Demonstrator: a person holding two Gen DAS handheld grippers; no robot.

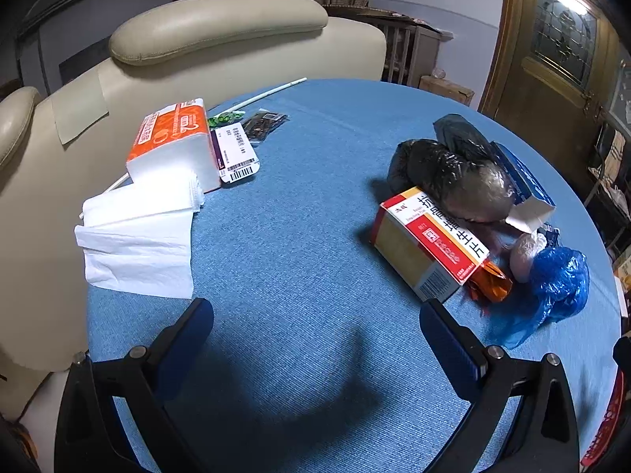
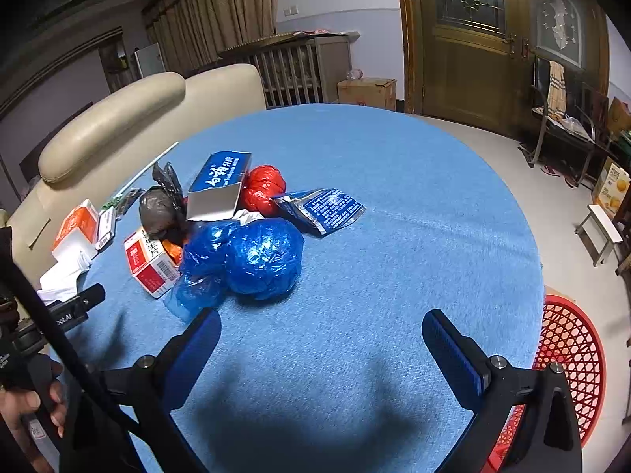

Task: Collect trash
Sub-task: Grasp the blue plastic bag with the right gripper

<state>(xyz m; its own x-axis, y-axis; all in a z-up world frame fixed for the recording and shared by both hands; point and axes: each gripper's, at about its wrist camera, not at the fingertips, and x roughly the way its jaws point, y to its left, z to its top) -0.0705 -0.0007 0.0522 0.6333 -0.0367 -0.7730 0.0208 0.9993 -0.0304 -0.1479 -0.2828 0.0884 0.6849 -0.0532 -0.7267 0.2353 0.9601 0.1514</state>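
— 1 trash pile (image 2: pixel 236 228) sat where?
— Mid-table (image 2: pixel 394 197), bags and boxes touching, tissues (image 1: pixel 169 157) well left.
— The tongs?
— Left gripper (image 1: pixel 317 339) and right gripper (image 2: pixel 321 345) both spread wide, holding nothing; red basket (image 2: pixel 572 354) beside the table.

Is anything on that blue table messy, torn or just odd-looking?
Yes. The tissue pack is open, with loose tissues spilling over the table edge. The blue box has its end flap hanging open amid a heap of knotted bags.
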